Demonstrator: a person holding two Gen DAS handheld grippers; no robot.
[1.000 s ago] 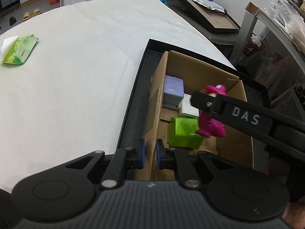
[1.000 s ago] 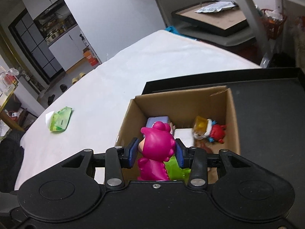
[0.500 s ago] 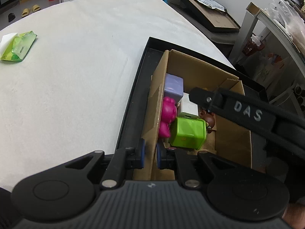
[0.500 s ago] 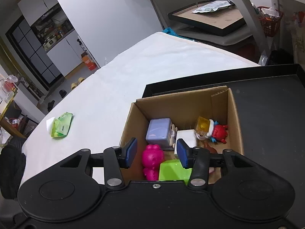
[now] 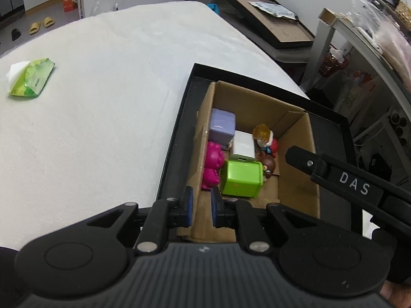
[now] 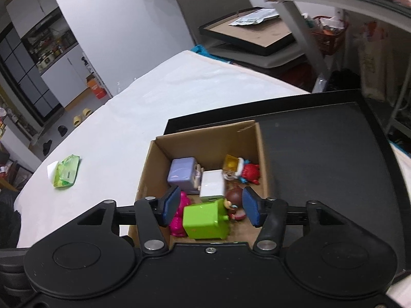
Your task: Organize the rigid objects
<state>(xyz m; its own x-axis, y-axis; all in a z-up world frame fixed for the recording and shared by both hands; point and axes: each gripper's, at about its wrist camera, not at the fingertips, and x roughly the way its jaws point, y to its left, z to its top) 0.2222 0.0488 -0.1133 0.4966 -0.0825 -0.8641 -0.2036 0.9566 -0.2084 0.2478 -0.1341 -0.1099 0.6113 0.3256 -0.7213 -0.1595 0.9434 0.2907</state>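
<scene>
1. Blue-padded fingers of the left gripper (image 5: pixel 201 206) are pinching the near left wall of the cardboard box (image 5: pixel 298 179); one pad is sitting outside the wall and the other inside, so the jaws are clenched on the cardboard.
2. Hovering over the near end of the same box, the right gripper (image 6: pixel 212 206) is standing with its jaws spread wide and nothing between the pads. From the left wrist view, one black finger of it, marked DAS, is reaching in from the right.
3. Lying inside the box nearest the grippers are a lime green cube (image 6: pixel 205 218) and, just beside it against the left wall, a magenta figure (image 5: pixel 212 165). A small brown figure (image 5: pixel 267 164) is touching the cube's far right corner.
4. Sitting further in are a white block (image 5: pixel 243 145) and a lavender cube (image 5: pixel 222 125), side by side, the lavender one against the left wall.
5. Resting at the far right of the box floor is a red figure with a yellow transparent top (image 6: pixel 240 169).
6. Carrying the box is a black tray (image 6: pixel 321 154), which is lying on the white table (image 5: pixel 102 89).
7. Lying well apart, at the table's far left, is a green packet (image 5: pixel 30 79).
8. Standing beyond the table is another black-framed tray with paper (image 6: pixel 257 18) on it.
</scene>
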